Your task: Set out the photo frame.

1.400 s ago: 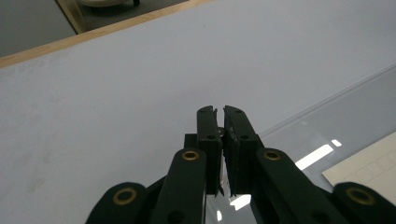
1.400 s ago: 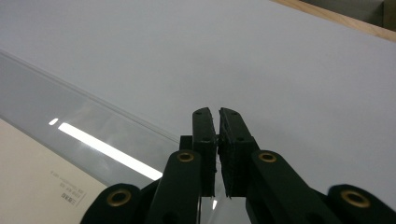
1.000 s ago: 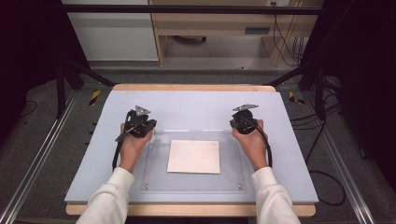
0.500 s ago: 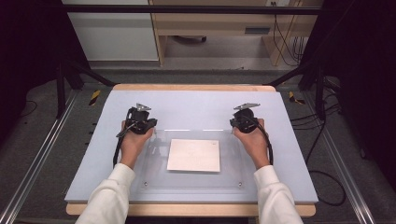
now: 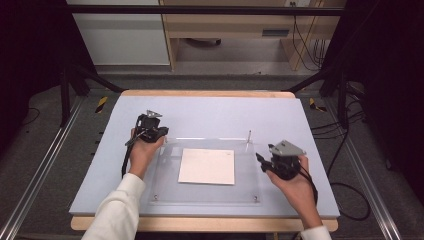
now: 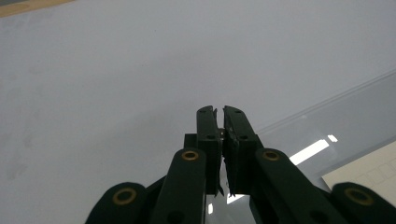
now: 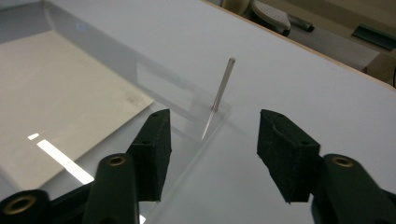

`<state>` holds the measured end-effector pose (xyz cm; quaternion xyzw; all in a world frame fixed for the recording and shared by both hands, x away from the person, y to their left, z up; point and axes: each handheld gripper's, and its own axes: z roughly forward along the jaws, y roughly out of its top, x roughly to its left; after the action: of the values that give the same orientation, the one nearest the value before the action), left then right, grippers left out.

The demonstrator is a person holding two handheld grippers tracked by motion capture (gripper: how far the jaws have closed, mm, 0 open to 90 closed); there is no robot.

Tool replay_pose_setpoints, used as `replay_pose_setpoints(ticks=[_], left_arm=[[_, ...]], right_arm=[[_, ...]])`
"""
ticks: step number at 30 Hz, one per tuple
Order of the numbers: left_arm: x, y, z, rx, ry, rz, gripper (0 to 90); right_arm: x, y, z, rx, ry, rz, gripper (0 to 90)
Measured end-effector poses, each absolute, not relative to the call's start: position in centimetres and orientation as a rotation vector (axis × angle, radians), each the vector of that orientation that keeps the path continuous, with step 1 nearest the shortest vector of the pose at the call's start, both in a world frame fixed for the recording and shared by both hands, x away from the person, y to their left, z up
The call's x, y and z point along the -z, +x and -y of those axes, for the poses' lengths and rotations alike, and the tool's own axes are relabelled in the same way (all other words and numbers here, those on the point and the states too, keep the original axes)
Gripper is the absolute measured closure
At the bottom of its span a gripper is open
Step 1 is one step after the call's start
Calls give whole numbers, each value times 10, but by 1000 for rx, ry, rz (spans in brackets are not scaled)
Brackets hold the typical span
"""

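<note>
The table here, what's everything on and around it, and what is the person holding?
Clear acrylic plate: one, see-through, flat on the mat's middle.
White paper sheet: one, white, under or on the clear plate, centred.
Thin metal pin: one, silver, standing upright at the plate's far right corner.
Pale blue mat: one, covering the wooden table.
Light wood furniture: one, beige, on the floor beyond the table.
Black cables: several, on the floor at right.
Left gripper: one, black, jaws shut with nothing between them, at the plate's far left corner.
Right gripper: one, black, jaws just been opening, empty, pin ahead of them.
White sleeves: two, at the bottom edge.
</note>
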<state>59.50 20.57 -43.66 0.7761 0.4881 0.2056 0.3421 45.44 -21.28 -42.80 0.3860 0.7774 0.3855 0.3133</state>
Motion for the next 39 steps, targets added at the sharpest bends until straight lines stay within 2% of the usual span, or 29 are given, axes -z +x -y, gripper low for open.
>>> replay_pose_setpoints(ticks=[11, 17, 24, 39], left_arm=[[436, 597, -206, -528, 2047, -1269, 849], [435, 600, -205, -514, 2050, -1278, 849], [436, 603, -207, -501, 2061, -1273, 848], [435, 609, -207, -471, 2073, -1282, 848]], right_arm=[[460, 360, 240, -975, 947, -2114, 152], [474, 345, 235, -926, 882, -2168, 155], [485, 355, 217, -853, 834, -2206, 178], [489, 361, 206, -857, 826, -2202, 203]])
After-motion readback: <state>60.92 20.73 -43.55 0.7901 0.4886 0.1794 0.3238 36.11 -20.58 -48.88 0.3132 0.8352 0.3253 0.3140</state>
